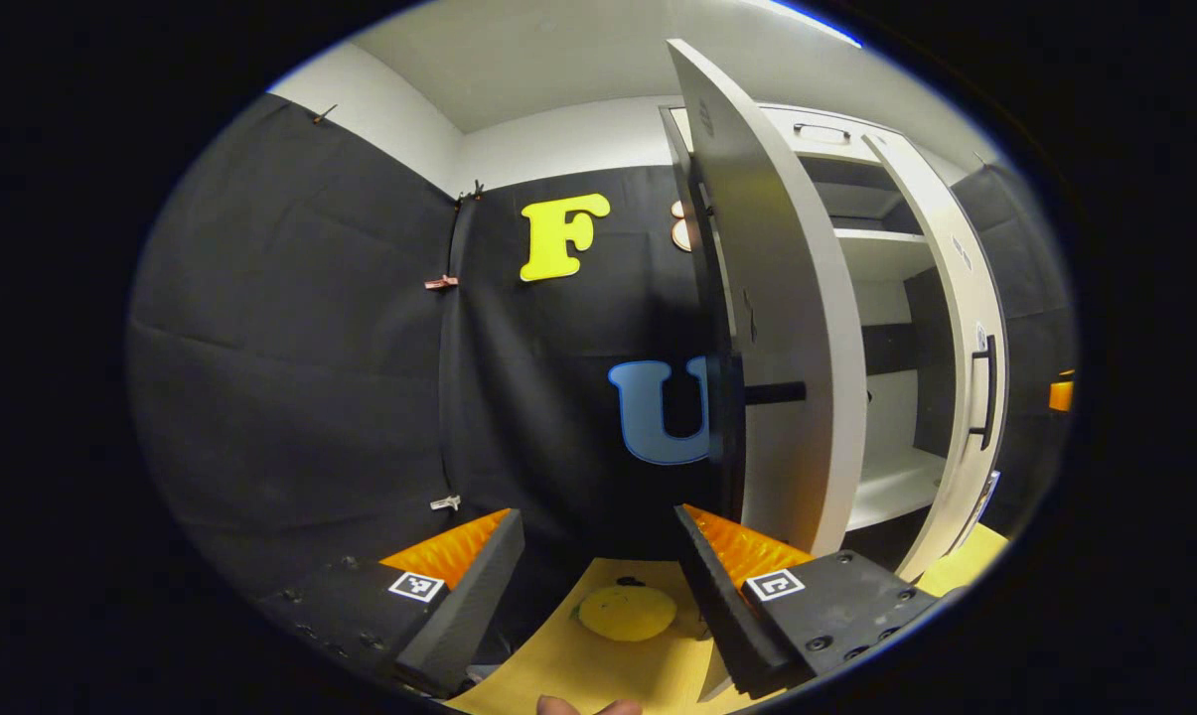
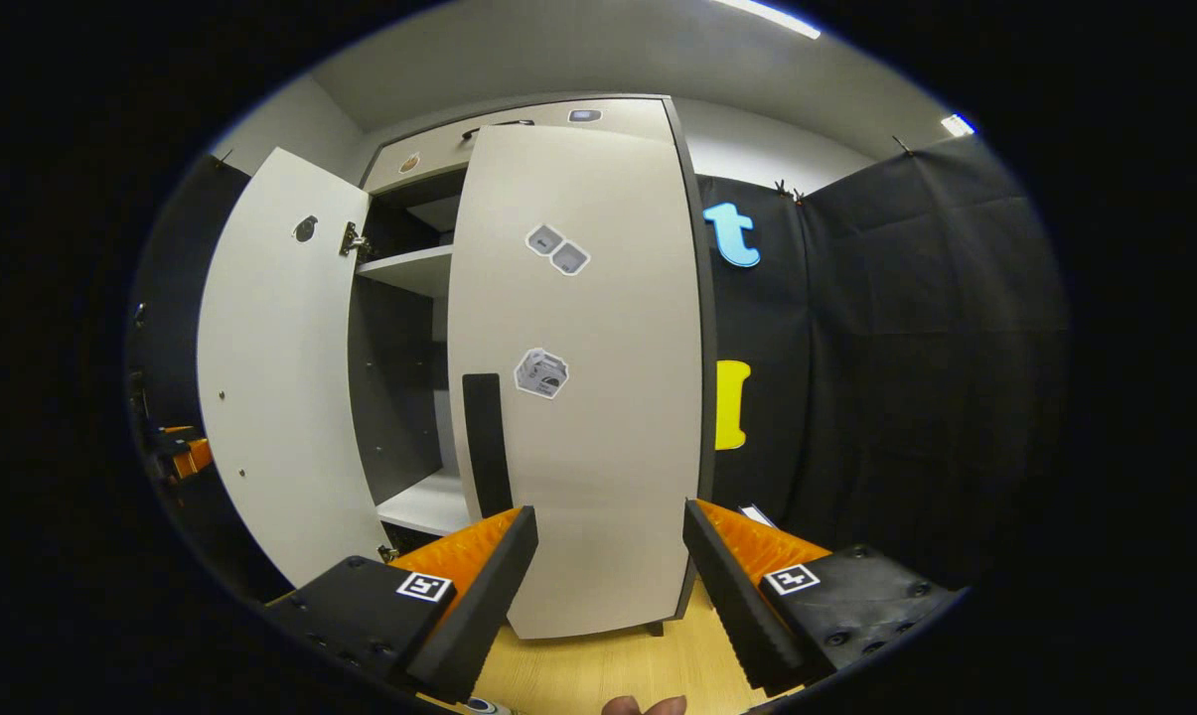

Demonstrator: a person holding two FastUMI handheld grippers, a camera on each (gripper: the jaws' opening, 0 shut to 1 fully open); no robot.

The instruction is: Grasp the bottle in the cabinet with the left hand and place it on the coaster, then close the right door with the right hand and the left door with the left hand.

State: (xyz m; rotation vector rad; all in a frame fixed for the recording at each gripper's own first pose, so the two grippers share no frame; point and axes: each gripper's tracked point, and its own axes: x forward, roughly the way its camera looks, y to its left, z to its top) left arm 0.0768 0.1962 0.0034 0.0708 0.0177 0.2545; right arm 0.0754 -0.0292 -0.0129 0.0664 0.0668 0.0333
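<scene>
Stage: bottle step looks finished or skipped as far as these views tell; no bottle is visible on the cabinet shelves, and door closing appears to be the work in hand.
Right door: tall off-white panel door with a dark vertical bar handle [image 2: 578, 367] stands almost shut, its face square to the right gripper view and its free edge just short of the cabinet's middle.
Right gripper [image 2: 608, 566]: fingers spread wide, holding nothing, aimed straight at the lower face of that door and close to it; a forward push would likely seat it.
Left door: matching off-white panel door [image 2: 280, 377] hangs wide open, its long axis upright, its inner face turned toward the right gripper view.
Left gripper [image 1: 598, 556]: fingers apart and empty, pointing past the left door's outer edge [image 1: 787, 328], which rises just right of its line of sight.
Key relation: left door lies ahead and to the right of the left gripper, so that hand is the nearer one for swinging it closed.
Coaster: round yellow disc [image 1: 626, 611] lies flat on the pale wooden table [image 1: 608, 675], just below the left gripper's fingers, with nothing standing on it that I can see.
Cabinet interior: white shelves [image 1: 891, 487] look bare.
</scene>
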